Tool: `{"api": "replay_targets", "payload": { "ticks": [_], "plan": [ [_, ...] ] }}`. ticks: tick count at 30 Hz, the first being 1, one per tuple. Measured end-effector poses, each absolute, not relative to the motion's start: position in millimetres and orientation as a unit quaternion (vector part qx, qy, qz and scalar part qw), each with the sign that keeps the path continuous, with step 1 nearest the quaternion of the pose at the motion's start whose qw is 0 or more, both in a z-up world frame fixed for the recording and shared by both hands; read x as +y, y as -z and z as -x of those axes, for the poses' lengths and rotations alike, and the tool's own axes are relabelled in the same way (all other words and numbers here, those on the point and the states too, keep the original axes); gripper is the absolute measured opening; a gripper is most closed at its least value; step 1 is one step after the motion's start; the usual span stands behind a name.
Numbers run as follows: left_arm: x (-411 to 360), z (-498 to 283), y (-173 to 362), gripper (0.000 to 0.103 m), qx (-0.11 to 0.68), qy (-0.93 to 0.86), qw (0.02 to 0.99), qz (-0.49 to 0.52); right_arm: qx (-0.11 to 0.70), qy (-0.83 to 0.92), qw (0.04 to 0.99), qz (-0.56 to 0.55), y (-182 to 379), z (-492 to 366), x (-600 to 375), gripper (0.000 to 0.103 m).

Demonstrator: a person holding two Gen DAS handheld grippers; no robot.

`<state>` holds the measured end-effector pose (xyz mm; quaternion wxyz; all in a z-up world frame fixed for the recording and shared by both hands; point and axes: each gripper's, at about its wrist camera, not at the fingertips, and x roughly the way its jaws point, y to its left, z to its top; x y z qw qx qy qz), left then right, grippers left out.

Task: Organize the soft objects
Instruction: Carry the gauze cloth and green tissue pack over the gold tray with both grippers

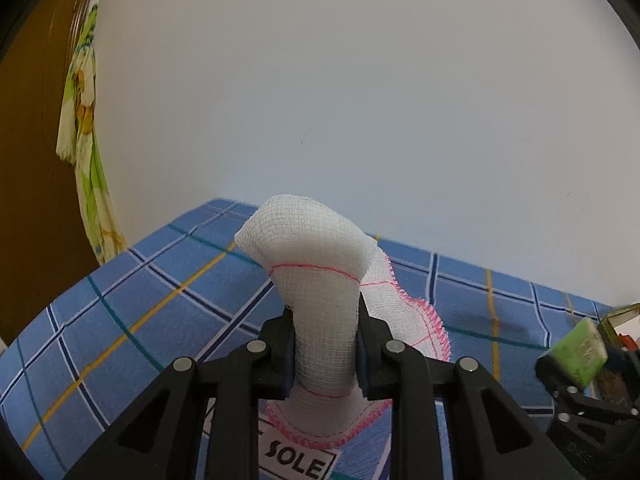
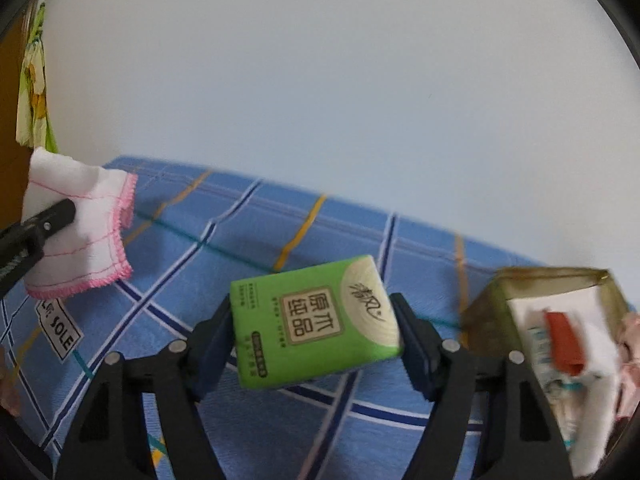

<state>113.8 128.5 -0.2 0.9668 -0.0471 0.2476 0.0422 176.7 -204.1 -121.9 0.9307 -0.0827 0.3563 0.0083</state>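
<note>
Two pairs of tongs work over a surface spread with a blue plaid cloth [image 2: 248, 236], each busy with a soft item. At left, the left tongs [image 1: 324, 344] are clamped tight on a white gauze cloth [image 1: 316, 248] edged in pink stitching; the fabric bunches narrow between the pads, fans out above them and hangs clear of the plaid in the right wrist view, where it [image 2: 76, 232] shows at the far left. Below it lies a white tag [image 2: 60, 330] printed "SOLE", flat on the plaid. At centre, the right tongs [image 2: 316, 332] frame a green pack of tissues [image 2: 316, 320], tilted, with its printed face up; the jaws stand fairly wide, the left pad touching the pack's side, while motion blur makes it hard to tell whether the right pad presses on it, so a firm grip cannot be confirmed. Just beside the pack, to the right, sits an open greenish-gold box [image 2: 556, 296] with white items and something red inside, all blurred. A pale wall [image 1: 360, 100] rises behind, and a green-and-yellow patterned fabric [image 1: 86, 140] hangs beside brown wood at far left.
</note>
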Motion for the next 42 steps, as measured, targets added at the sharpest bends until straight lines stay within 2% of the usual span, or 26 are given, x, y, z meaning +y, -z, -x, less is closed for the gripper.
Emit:
{"api": "replay_targets", "payload": {
  "ticks": [10,42],
  "plan": [
    [114,-103,-6,0.026,0.217,-0.034,0.975,0.038,0.279,0.028,0.957,0.079,96,-139,-220,0.075],
    [111,-95,1,0.026,0.191,-0.042,0.980,0.019,0.261,0.025,0.963,0.064,91,-113,-242,0.075]
  ]
}}
